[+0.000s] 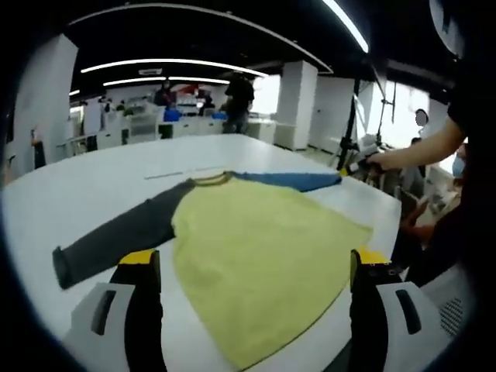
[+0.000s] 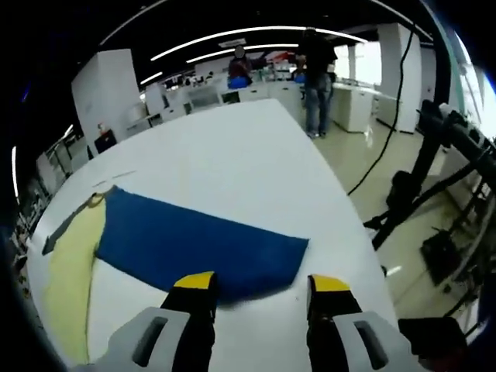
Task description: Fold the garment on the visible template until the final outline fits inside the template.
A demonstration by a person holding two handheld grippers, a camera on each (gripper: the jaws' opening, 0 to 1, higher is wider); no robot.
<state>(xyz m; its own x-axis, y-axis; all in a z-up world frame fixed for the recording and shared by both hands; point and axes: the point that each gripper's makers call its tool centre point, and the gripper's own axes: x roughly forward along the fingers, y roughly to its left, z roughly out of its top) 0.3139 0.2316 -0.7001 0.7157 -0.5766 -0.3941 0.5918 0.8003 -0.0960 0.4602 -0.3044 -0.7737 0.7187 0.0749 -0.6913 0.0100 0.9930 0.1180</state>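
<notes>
white table (image 1: pixel 70 194): one garment (image 1: pixel 256 248), two open hand-held grippers.

A long-sleeved shirt (image 1: pixel 256 248) lies flat on the white table: yellow body, grey sleeve toward nine o'clock, blue sleeve (image 2: pixel 198 244) toward one o'clock.

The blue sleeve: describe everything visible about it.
The blue sleeve is a soft, knit-looking fabric, lying flat and stretched straight out from the yellow body of the garment on the white table. Its cuff end lies just ahead of the right gripper, whose jaws stand open and apart from it.
</notes>
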